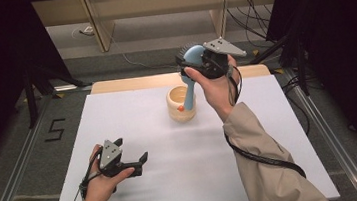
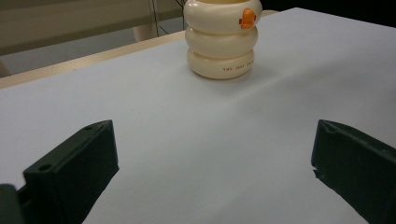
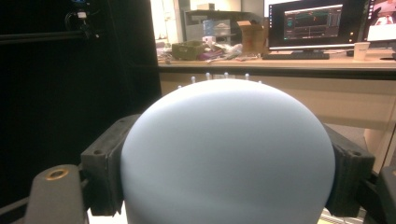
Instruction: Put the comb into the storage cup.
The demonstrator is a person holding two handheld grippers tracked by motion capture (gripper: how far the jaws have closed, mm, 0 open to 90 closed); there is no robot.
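Hairbrush (image 1: pixel 190 64), pale blue, smooth rounded head, dark bristles: held above the tabletop's (image 1: pixel 172 151) far edge, handle tip dipping into a cream ribbed cup (image 1: pixel 182 105). Left gripper (image 1: pixel 140 162) near the front-left corner, jaws wide apart, nothing between. Right gripper (image 1: pixel 197 61) clamps the brush head on both sides.

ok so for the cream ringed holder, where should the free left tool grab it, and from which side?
Probably the top ring of the cream holder, from above, with one jaw inside the open mouth and one outside. The body looks wide against the open left tool, and its stacked rounded rings may let pads slip. Come from the left tool's side, away from the blue brush that the right tool holds over it.
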